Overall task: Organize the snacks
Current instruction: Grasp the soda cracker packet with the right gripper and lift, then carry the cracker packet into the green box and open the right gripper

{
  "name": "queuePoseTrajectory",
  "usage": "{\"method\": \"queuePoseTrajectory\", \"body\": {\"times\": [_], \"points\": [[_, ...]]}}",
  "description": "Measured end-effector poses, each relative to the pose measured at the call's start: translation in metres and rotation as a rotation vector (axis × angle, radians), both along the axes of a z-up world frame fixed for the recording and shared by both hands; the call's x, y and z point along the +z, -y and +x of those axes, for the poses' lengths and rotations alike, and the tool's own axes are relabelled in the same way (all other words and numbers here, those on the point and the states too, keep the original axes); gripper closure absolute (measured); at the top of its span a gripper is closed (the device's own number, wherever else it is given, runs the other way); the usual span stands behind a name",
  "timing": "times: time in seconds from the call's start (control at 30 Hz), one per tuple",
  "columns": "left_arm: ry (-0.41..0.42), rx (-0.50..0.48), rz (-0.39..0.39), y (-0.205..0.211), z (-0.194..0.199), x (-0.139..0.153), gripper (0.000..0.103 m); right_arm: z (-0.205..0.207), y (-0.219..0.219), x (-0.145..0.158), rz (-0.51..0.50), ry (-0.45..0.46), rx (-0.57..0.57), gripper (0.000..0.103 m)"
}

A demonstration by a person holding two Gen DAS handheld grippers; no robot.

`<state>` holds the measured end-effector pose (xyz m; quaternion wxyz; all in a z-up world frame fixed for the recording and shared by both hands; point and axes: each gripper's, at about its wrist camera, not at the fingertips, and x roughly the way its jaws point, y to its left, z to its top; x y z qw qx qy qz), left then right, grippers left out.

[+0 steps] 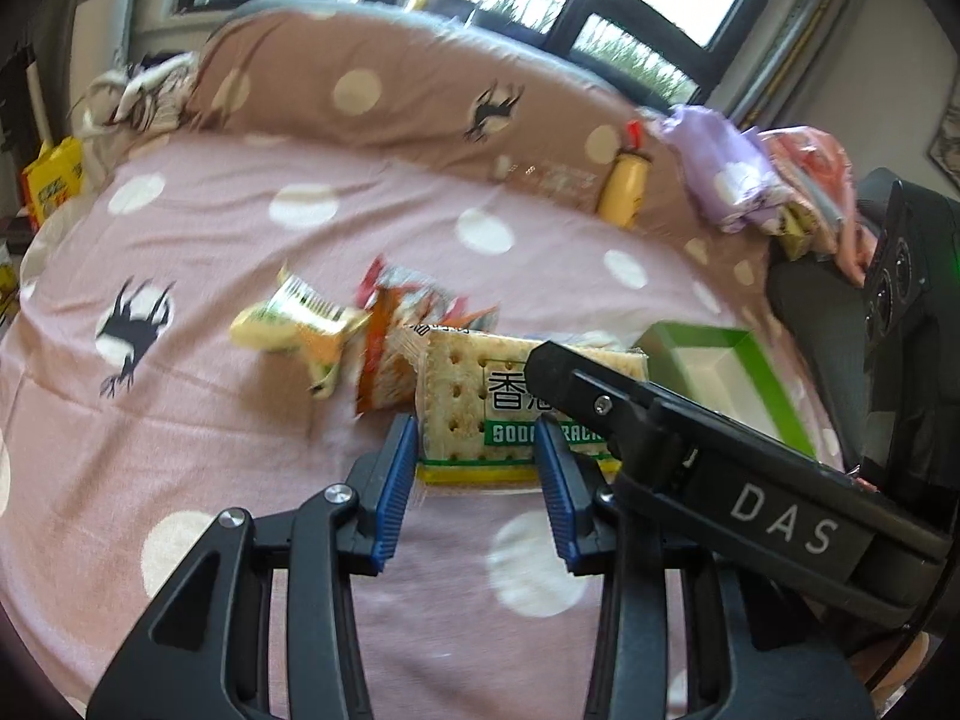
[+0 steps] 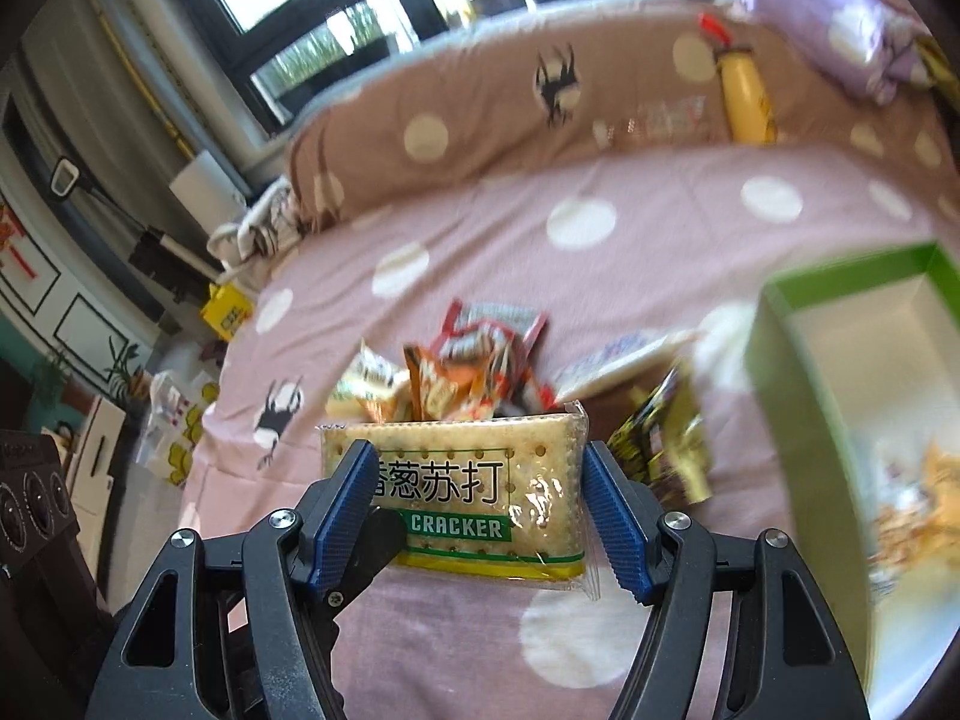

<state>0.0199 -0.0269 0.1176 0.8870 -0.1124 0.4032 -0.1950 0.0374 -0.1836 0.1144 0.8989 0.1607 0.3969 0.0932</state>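
Note:
A soda cracker packet (image 1: 474,402) (image 2: 474,492) lies on the pink dotted bedspread. My left gripper (image 1: 477,438) is closed on its near end, the blue pads touching both sides. My right gripper (image 2: 477,474) straddles the same packet from the other side, its pads against the packet's edges; its black body (image 1: 690,468) crosses the left wrist view. Behind the packet lies a pile of snack bags (image 1: 384,324) (image 2: 468,360). A green box (image 2: 852,396) (image 1: 720,372) stands to the right, with some snacks inside.
A black-and-yellow packet (image 2: 666,444) and a white packet (image 2: 618,360) lie between pile and box. A yellow bottle (image 1: 624,186) (image 2: 744,96) leans on the brown pillow roll (image 1: 390,72). Purple cloth (image 1: 720,168) lies far right. Yellow packs (image 1: 54,180) sit off the bed's left edge.

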Motion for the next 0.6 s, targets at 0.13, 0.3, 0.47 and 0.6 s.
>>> {"method": "queuePoseTrajectory", "body": {"times": [0.13, 0.3, 0.47, 0.6], "points": [[0.083, -0.014, 0.026, 0.012, -0.011, 0.027, 0.063, -0.013, 0.010, 0.024, 0.006, 0.061, -0.032, 0.031], [0.167, -0.049, 0.013, 0.024, -0.021, 0.058, 0.063, -0.032, 0.024, 0.061, -0.015, 0.157, -0.084, 0.031], [0.234, -0.097, -0.001, 0.051, -0.023, 0.085, 0.064, -0.043, 0.046, 0.087, -0.028, 0.223, -0.167, 0.031], [0.267, -0.149, 0.020, 0.077, -0.023, 0.092, 0.066, -0.051, 0.073, 0.091, -0.016, 0.264, -0.238, 0.031]]}}
